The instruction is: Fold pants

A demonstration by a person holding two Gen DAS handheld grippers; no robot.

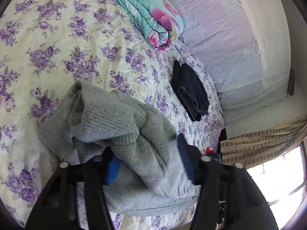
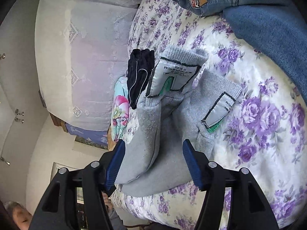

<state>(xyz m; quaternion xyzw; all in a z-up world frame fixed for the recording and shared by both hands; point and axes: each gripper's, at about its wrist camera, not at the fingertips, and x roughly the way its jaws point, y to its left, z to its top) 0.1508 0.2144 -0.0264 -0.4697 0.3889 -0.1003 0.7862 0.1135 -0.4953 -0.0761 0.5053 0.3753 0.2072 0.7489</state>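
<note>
Nearest, the left gripper (image 1: 151, 164) pinches a fold of the grey pants (image 1: 119, 118), bunched on the floral bedspread (image 1: 57, 38); the right gripper (image 2: 153, 164) straddles them, open; align cuffs (image 2: 216, 95) squarely beyond before pressing flat.

pants (image 1: 119, 126) on bedspread (image 1: 57, 38) | folded garment (image 1: 190, 90) beside – nearer pillow (image 1: 230, 48)

pants (image 2: 153, 134): light grey, with green-and-black edged labels
bedspread (image 1: 63, 44): cream with purple roses
quilt (image 1: 149, 13): turquoise with pink flowers
folded garment (image 1: 190, 90): black
jeans (image 2: 268, 19): blue denim
gripper pads (image 2: 189, 163): dark blue
</note>
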